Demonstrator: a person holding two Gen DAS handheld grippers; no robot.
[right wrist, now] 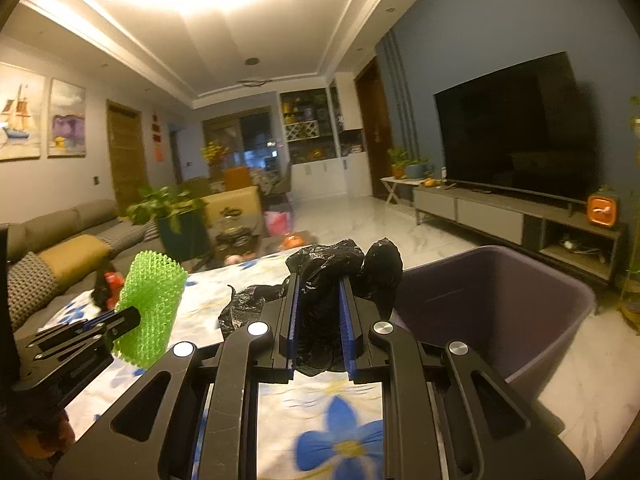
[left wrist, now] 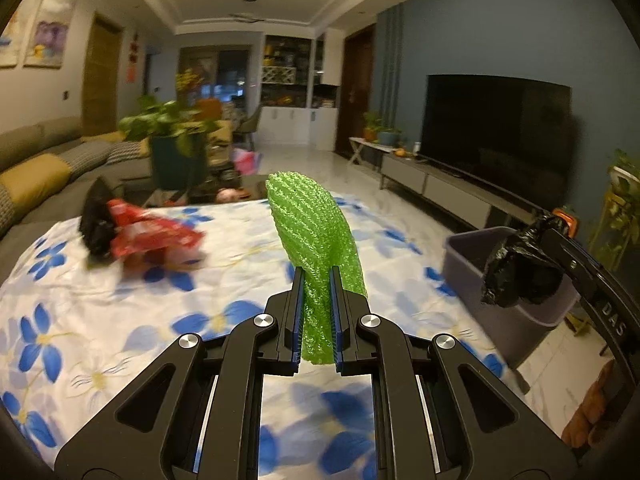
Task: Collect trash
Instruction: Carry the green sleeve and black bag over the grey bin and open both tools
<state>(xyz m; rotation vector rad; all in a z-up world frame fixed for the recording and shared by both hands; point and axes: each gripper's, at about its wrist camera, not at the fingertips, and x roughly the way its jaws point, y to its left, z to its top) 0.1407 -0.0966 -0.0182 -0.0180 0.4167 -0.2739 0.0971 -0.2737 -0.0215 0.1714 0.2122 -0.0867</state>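
Two grippers, two trash pieces.

green foam net, black bag, purple bin

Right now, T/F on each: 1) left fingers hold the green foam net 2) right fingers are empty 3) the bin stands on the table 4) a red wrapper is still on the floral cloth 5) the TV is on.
1) True. The left gripper is shut on the green foam net.
2) False. The right gripper is shut on a crumpled black plastic bag.
3) False. The purple bin stands on the floor beside the table.
4) True. The red wrapper lies on the floral cloth, next to another black bag.
5) False. The TV screen is dark.
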